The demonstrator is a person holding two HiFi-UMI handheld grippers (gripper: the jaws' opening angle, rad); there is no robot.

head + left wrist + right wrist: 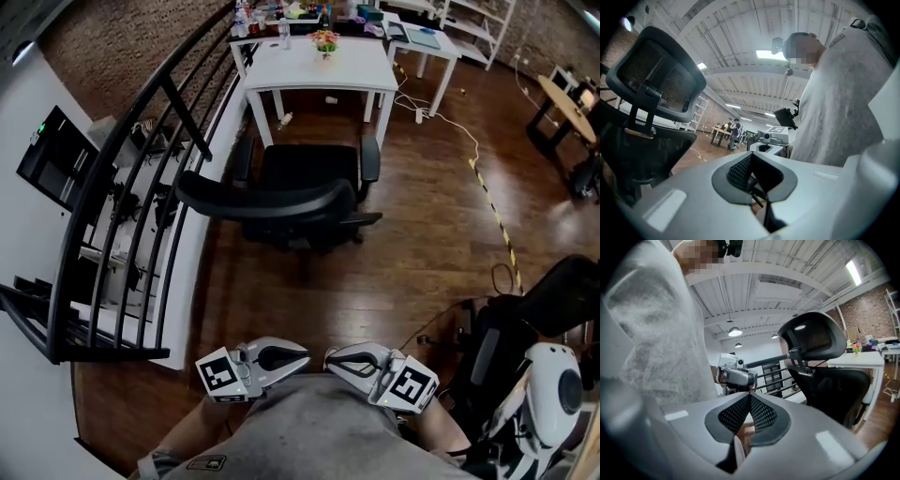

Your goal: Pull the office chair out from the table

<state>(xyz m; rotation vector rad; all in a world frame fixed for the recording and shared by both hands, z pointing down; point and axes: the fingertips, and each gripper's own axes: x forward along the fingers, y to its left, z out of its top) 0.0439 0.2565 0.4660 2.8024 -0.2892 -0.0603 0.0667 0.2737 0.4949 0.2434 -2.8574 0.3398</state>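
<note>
Currently no contact with office chair [300,192]: standing on wood floor right in front of white bench [319,67], seat front about level with bench legs, backrest and headrest turned toward person, well apart from both grippers. Also caught at picture left in left gripper view [658,86] and at picture right in right gripper view [825,376], bench behind it [862,359].

Left gripper [302,356] and right gripper [330,360] held low against person's grey shirt, tips pointing at each other, just beside one another. Fingers [738,171] of left pressed together, nothing between. Fingers [761,414] of right likewise together, empty.

Step in hand, as a judgement: approach to chair, no grip made yet. To do it well: open fingers first, reach for top rim of backrest, one gripper either side of headrest stem, clamp on solid frame rather than mesh, then pull straight back with both hands evenly to avoid swivel toward railing [122,187] at left. Mind cable [464,136] on floor at right and second black chair [539,300] by person's right side.

Containers: small pot [325,44] on bench, flowers in it. Bottle [284,33] toward far end, contents too small to tell. Other clutter along far edge unclear.
</note>
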